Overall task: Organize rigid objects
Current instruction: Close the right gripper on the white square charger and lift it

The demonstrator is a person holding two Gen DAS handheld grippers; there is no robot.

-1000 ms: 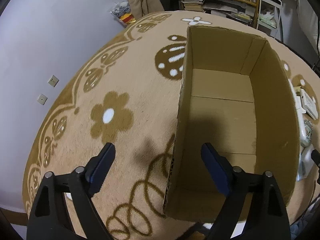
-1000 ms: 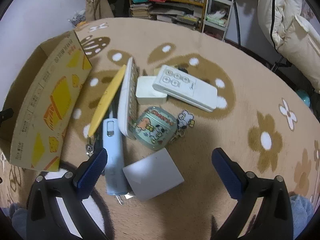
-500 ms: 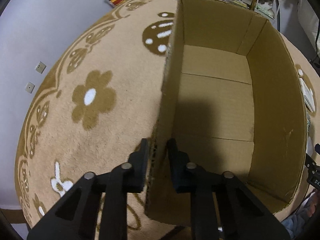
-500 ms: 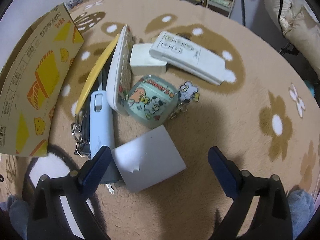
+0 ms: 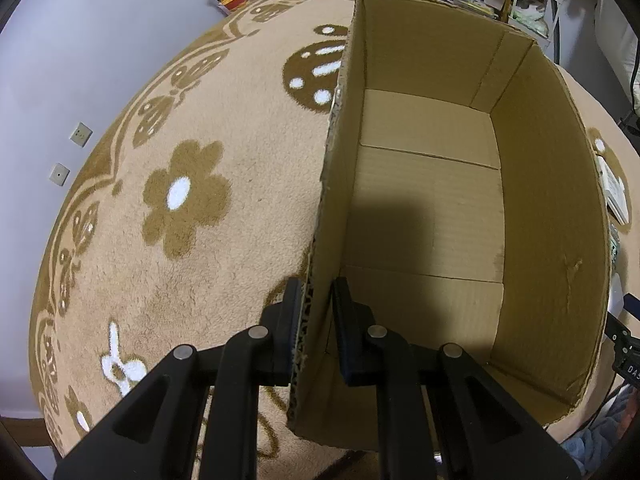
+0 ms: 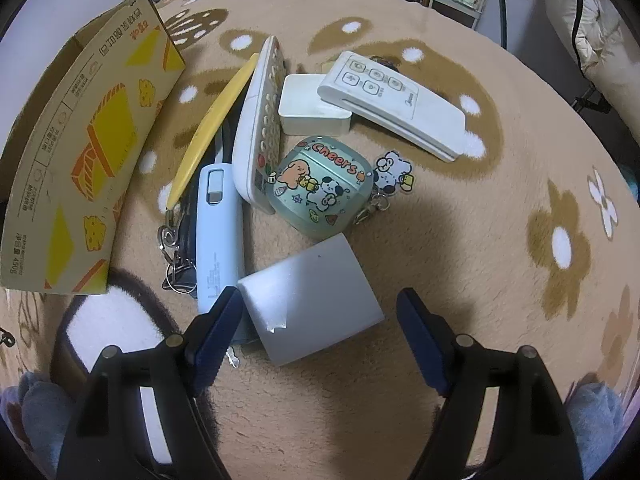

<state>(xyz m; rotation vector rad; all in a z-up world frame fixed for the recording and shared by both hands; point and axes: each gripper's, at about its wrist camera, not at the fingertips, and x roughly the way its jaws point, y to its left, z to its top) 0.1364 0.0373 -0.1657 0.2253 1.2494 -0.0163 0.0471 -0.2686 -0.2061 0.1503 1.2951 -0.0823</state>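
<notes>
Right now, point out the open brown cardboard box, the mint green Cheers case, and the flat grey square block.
cardboard box (image 5: 424, 216), left wrist view, inside floor.
Cheers case (image 6: 318, 186), right wrist view, printed lid.
grey block (image 6: 316, 296), right wrist view, top face.

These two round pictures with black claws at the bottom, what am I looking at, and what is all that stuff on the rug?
There is no robot here. A person holds a two-finger tool in each hand, and a wide-angle camera on each tool looks forward along its fingers, so the pictures look rounded.

In the left view, the left hand-held gripper is shut on the side wall of an open cardboard box, which has nothing in it.

In the right view, the right hand-held gripper is open, its fingers either side of a grey block but not closed on it. Behind it on the flowered rug lie a pale blue stick-shaped gadget, a green cartoon case with a charm, a white remote, a small white box, a keypad on edge, a yellow strip and keys. The same box shows at the left.
</notes>
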